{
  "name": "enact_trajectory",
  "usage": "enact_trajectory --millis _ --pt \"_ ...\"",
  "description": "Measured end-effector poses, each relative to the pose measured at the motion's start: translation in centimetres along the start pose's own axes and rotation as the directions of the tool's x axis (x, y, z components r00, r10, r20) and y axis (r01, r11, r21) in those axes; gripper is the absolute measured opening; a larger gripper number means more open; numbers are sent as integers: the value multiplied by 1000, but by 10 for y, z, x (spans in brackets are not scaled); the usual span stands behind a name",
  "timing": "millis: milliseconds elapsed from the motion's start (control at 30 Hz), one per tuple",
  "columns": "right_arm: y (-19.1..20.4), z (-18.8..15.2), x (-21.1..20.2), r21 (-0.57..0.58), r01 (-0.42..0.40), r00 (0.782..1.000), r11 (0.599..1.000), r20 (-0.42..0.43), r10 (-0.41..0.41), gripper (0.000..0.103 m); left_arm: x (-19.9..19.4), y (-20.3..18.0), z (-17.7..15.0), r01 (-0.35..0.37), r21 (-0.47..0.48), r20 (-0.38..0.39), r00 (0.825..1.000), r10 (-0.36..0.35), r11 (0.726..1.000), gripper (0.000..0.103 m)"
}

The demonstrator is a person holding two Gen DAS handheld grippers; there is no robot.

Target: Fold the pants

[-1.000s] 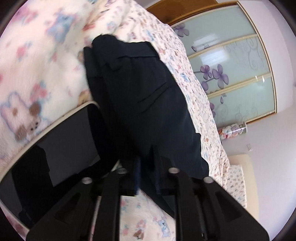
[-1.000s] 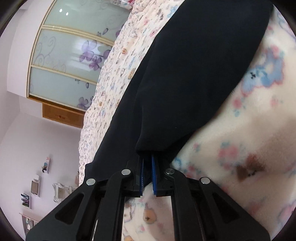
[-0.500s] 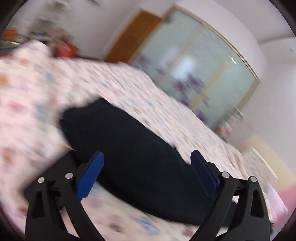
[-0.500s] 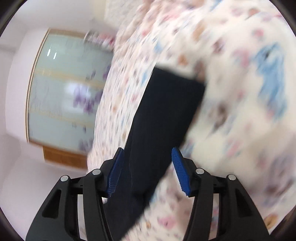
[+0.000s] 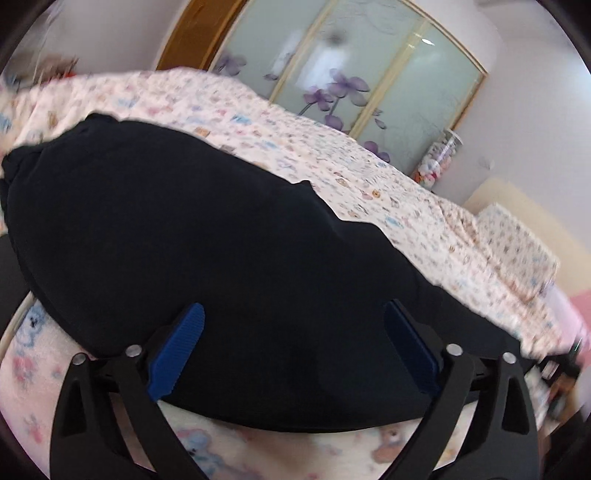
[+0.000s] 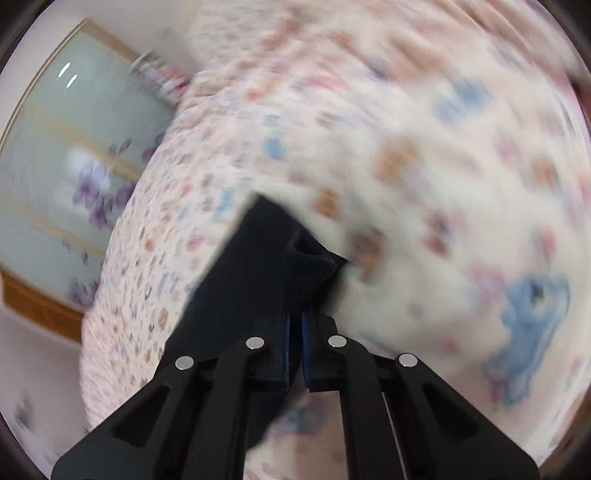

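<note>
The black pants (image 5: 221,221) lie as a folded dark mass on the floral bed cover (image 5: 295,140). My left gripper (image 5: 293,306) hovers close over their near edge. Its jaws are opening and stand wide; the cloth lies between and below the blue pads (image 5: 177,350), which do not press on it. In the right wrist view the pants (image 6: 251,277) run away as a narrow dark strip. My right gripper (image 6: 295,314) is shut on a raised fold of that cloth at its near end. The picture there is blurred by motion.
A fluffy blanket (image 6: 443,184) with bear prints covers the near side of the bed. Behind the bed stand sliding glass doors with purple flowers (image 5: 369,74), a wooden door (image 5: 192,33) and a tall jar (image 5: 439,158). A dark glossy object (image 5: 7,266) shows at the left edge.
My left gripper let go of the pants, opened wide and rolled level. My right gripper opened, then shut again on a fold at the pants' end and rose.
</note>
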State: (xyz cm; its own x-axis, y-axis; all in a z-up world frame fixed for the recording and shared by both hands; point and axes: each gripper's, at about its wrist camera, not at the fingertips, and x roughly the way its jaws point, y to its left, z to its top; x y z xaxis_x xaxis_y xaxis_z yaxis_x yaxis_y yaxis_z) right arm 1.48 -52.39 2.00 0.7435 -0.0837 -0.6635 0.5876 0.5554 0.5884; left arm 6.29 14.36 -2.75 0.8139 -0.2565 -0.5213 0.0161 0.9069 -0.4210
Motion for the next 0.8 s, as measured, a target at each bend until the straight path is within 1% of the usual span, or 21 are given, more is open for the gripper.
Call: enact_trajectory --millis 33,67,100,133,167,200,233,267,333,367,433,533,633,700,733,800 --pt "18 5 -5 -32 -101 995 994 4 101 5 1 -2 -3 -9 19 2 1000 9 1000 101" --pt "33 11 -13 -63 -238 971 969 20 240 5 0 -4 -4 -20 30 3 1000 20 999 101" --pt "40 14 -21 -92 -317 946 944 47 322 5 -1 -3 -5 -19 30 5 1000 19 999 101" --pt "45 16 -34 -147 -358 921 922 106 374 5 -2 -2 -5 -10 21 7 1000 10 1000 101" --pt "42 15 -37 -166 -324 926 932 144 348 5 -2 0 -5 -1 14 10 1000 1 1000 101" --pt "28 14 -26 -129 -231 958 964 140 249 5 -2 0 -4 7 8 14 1000 -7 1000 101" --pt "8 11 -14 -72 -170 979 983 97 177 5 -3 0 -5 12 4 17 1000 -12 1000 101" --pt "-9 8 1 -8 -118 992 993 47 118 5 -4 1 -5 16 2 20 1000 -16 1000 101" --pt "-47 0 22 109 -47 999 993 -15 49 5 -3 -1 -6 11 5 17 1000 -11 1000 101" --pt "-59 -4 25 139 -33 999 990 -26 37 5 -3 -1 -6 8 8 15 1000 -8 1000 101" --pt "-73 -10 28 176 -54 997 983 -39 61 5 -3 -1 -6 9 8 14 1000 -9 1000 101" --pt "-70 -10 25 162 -40 998 986 -47 48 5 -3 -2 -7 7 8 14 1000 -7 1000 101" --pt "-73 -7 26 201 -38 996 979 -73 53 6 -3 -3 -7 5 9 12 1000 -5 1000 101" --pt "-71 -6 25 214 -27 996 976 -72 43 6 -3 -3 -7 5 9 11 1000 -5 1000 101" --pt "-72 -7 21 214 -4 997 977 -73 20 6 -3 -3 -8 4 9 11 1000 -4 1000 101" --pt "-70 -5 19 214 -3 998 977 -55 15 6 -3 -4 -9 0 12 10 1000 0 1000 101"
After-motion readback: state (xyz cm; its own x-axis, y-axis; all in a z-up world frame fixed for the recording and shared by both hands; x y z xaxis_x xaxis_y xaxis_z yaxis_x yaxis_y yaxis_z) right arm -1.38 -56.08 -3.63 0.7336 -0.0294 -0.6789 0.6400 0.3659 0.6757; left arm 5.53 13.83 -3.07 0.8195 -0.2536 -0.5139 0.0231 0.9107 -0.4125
